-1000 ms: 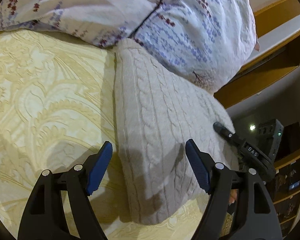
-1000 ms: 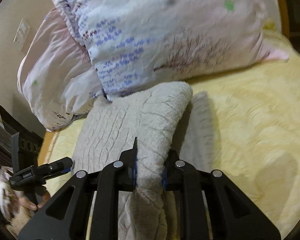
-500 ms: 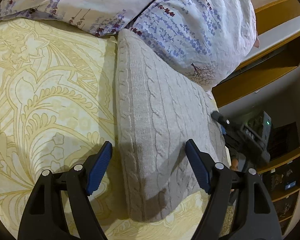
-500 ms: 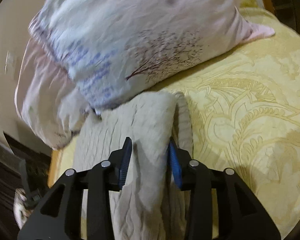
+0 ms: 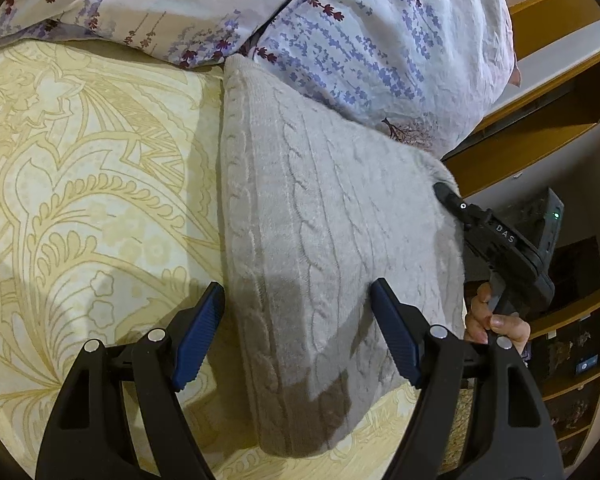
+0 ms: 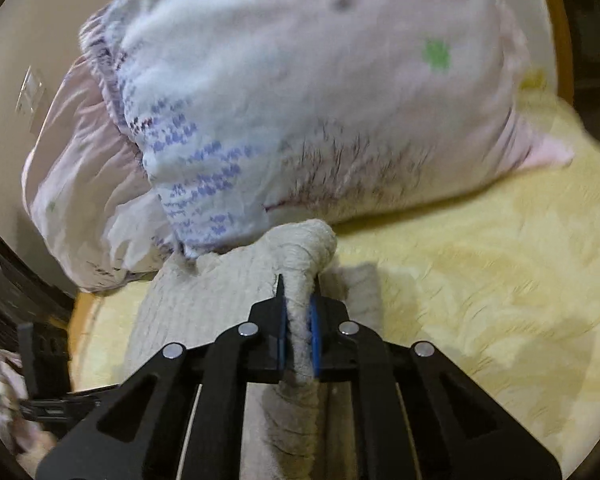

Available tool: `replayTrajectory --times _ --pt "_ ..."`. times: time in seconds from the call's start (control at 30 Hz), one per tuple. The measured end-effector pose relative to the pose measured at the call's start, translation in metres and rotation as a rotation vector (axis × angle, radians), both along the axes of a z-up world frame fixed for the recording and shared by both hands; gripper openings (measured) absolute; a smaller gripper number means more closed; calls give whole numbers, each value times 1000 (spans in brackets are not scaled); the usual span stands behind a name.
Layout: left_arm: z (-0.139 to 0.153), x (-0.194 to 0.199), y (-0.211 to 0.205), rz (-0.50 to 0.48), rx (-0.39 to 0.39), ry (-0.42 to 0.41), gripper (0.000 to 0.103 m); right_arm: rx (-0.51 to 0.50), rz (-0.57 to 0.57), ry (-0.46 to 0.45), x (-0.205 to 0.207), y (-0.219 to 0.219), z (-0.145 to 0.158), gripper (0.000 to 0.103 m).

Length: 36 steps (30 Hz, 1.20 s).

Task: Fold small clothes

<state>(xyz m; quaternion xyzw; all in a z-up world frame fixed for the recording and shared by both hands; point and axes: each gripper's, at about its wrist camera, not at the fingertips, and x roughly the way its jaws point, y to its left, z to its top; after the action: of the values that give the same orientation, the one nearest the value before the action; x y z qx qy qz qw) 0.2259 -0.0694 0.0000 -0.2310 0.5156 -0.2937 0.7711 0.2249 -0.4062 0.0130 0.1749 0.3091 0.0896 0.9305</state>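
A folded cream cable-knit sweater [image 5: 319, 240] lies on the yellow patterned bedspread [image 5: 80, 200], its far end against the pillows. My left gripper [image 5: 300, 336] is open, its blue pads on either side of the sweater's near part, just above it. My right gripper [image 6: 298, 328] is shut on a bunched edge of the sweater [image 6: 300, 264] and lifts it off the bed. The right gripper also shows in the left wrist view [image 5: 495, 236] at the sweater's right edge, held by a hand.
Two floral pillows [image 5: 359, 40] press against the sweater's far end; they also fill the right wrist view [image 6: 300, 100]. A wooden headboard and shelf [image 5: 539, 120] stand to the right. The bedspread [image 6: 479, 280] spreads out to the right of the sweater.
My right gripper, shut a second ago and loosened around the fold half a second ago, has closed again on the sweater's edge. The left gripper stays open in place.
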Motion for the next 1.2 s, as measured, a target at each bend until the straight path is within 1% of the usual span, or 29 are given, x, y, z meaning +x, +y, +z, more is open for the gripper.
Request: replayTrajectory --times 0.07,0.13,0.2,0.23,0.27,0.3,0.37,0.4,0.43,0.5,0.57,0.63,0.73,0.8,0.87,0.93,1.0,1.03,1.07,1.1,1.2 --pt "0 0 -3 -8 -5 1 76 -35 -55 11 0 -4 -5 8" --pt "0 1 -7 -16 -8 2 76 -46 -108 62 4 -8 -17 8" --pt "-1 1 -10 -26 -12 4 73 -14 -123 151 12 -15 -35 8" --pt "-2 1 -12 -33 -11 8 73 5 -111 183 15 -17 -40 9" --pt "-2 1 -13 -36 -11 10 73 12 -109 190 15 -18 -40 12" --pt "-2 1 -13 -36 -8 8 73 9 -114 187 15 -19 -36 15" --pt "2 3 -9 -27 0 -4 73 -3 -128 159 14 -20 -20 37" --pt "3 6 -7 -16 -1 -8 73 -18 -122 141 15 -19 -12 43" --pt "6 11 -2 5 -3 -8 73 -47 -98 123 19 -15 -3 52" --pt "10 25 0 26 -12 -7 73 -121 -15 123 33 -1 9 53" --pt "12 40 -3 27 19 -16 73 -228 85 133 51 19 17 53" --pt "9 56 -5 24 25 -3 73 -287 175 146 67 32 18 53" --pt "3 74 -5 26 8 20 71 -294 321 184 92 47 15 53" --pt "-1 85 -6 21 -16 38 68 -276 375 225 107 55 9 53" --pt "-5 93 -8 16 -34 49 67 -250 422 286 125 60 0 53" --pt "-6 98 -10 7 -43 49 65 -225 462 331 137 65 -9 53" --pt "-7 103 -13 -1 -54 47 60 -210 518 366 143 73 -17 49" --pt "-7 104 -14 1 -55 45 58 -211 546 368 141 77 -19 34" --pt "-7 105 -15 1 -53 36 55 -211 572 356 138 81 -19 6" --pt "-7 105 -16 -2 -47 24 52 -211 572 340 134 82 -18 6" --pt "-3 101 -15 2 -36 -6 44 -201 527 248 119 80 -5 5"
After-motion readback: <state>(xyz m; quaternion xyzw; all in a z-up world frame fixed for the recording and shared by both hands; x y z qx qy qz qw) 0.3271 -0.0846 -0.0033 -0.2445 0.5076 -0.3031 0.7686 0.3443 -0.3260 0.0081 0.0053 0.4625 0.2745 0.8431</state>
